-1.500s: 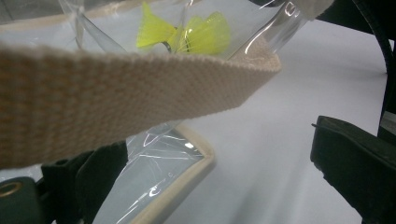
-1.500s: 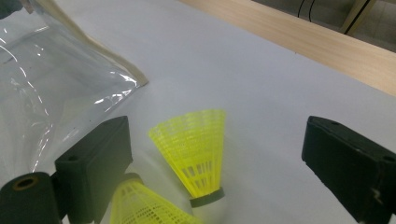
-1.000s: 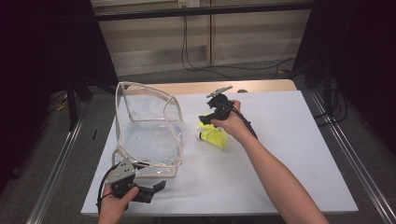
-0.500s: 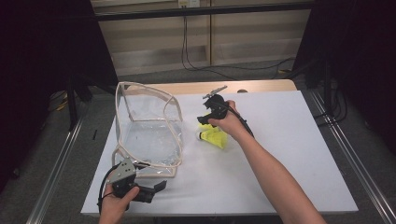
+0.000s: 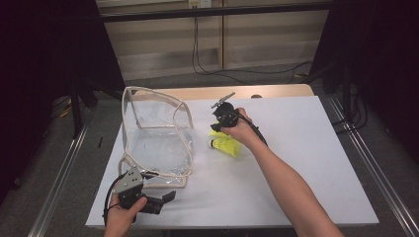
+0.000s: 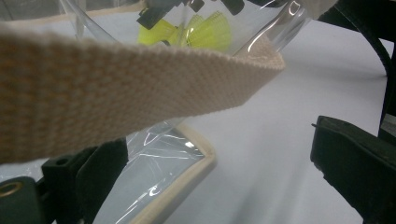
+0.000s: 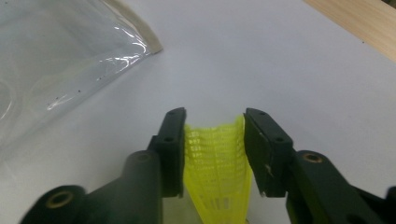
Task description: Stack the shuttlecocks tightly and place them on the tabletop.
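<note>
- Risk of crushing: right gripper (image 7: pixel 212 135) narrowed to a partial gap, jaws just now closing, pads pressed on both sides of the mesh skirt of the yellow shuttlecock (image 7: pixel 215 172); more squeeze likely to buckle the thin skirt.
- Risk of slipping: grip taken on the flared, springy end, so could squirt out on lifting; shuttlecock on the table just right of the clear plastic bag (image 5: pixel 158 143).
- Risk of a miss at the bag: left gripper (image 5: pixel 165 200) wide open, holding nothing, near the bag's front edge, beige webbing strap (image 6: pixel 116 84) across its jaws but not pinched; unheld, the soft mouth may sag or slide at a nudge.
- Surface: white tabletop (image 5: pixel 306 163), smooth and matt, with a bare wooden strip (image 5: pixel 276 91) along the far edge.
- Room: grey floor, metal rails (image 5: pixel 365 163) on either side, pale wall panels with black cables (image 5: pixel 197 54) hanging behind, dark at both flanks.
</note>
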